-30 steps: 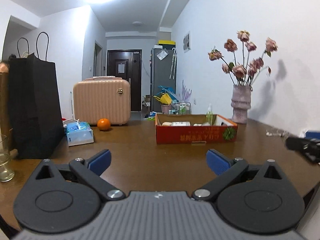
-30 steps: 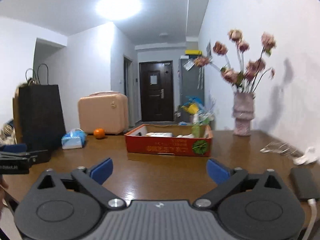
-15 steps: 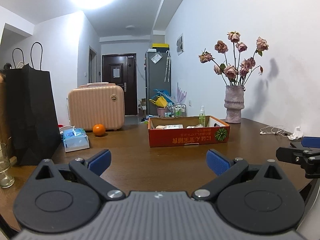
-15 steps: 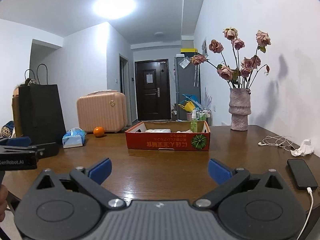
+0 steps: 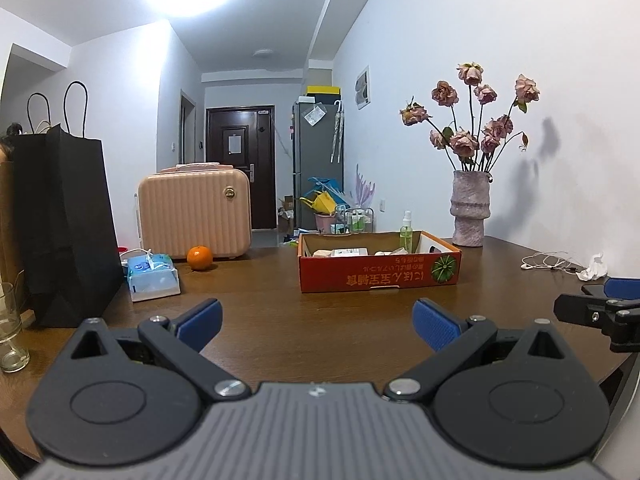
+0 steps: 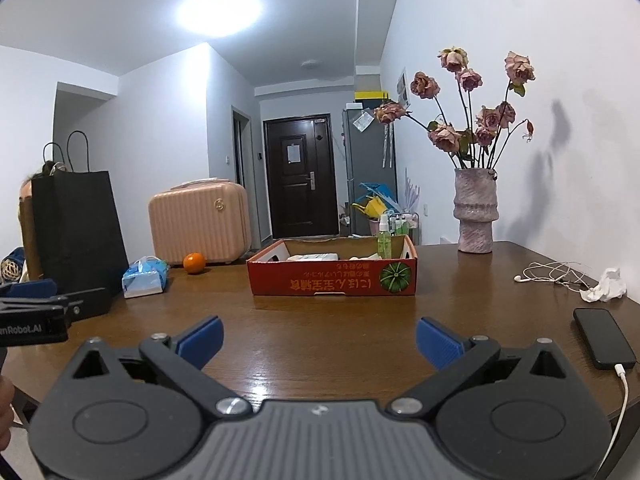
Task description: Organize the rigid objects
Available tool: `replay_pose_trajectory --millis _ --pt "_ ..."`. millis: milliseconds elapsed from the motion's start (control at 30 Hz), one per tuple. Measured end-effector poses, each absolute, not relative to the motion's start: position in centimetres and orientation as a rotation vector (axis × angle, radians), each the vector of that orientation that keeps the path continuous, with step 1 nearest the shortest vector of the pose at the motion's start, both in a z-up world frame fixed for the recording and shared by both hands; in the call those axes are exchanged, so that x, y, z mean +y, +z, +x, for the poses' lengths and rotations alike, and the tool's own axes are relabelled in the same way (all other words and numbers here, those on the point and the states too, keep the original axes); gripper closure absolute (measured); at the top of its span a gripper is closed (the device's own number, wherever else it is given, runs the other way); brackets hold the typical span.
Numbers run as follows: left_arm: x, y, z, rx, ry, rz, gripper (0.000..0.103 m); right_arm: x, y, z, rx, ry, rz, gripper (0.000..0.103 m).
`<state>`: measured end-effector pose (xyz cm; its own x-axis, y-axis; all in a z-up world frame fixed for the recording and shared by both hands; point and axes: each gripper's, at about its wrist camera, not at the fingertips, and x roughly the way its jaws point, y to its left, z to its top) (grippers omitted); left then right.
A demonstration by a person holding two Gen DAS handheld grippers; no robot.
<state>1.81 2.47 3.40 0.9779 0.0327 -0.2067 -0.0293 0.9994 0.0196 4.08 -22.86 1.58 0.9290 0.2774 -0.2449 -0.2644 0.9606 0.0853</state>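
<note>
Landmark: a brown wooden table (image 6: 320,344) is taken as the reference.
Vase: a pale pink vase (image 6: 475,211) of dried roses (image 6: 472,112) is set at the table's far right corner, against the wall.
Earphones: white wired earphones (image 6: 548,273) are laid on the table's right side, just beside a crumpled tissue (image 6: 606,285).
Phone: a black phone (image 6: 603,337) is placed near the table's right edge, with a white cable plugged in.
Paper bag: a black paper bag (image 5: 66,232) is stood upright on the table's left side.
Glass: an empty glass (image 5: 10,328) is seen at the table's left edge.
Suitcase: a peach suitcase (image 5: 195,213) is set at the table's far end.
</note>
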Motion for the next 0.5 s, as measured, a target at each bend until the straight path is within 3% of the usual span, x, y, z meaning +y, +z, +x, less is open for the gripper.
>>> replay_pose_trajectory --millis 500 --pt "2.45 3.03 1.93 0.220 0.022 0.027 0.000 -22.68 1.52 4.02 0.260 0.278 0.052 0.000"
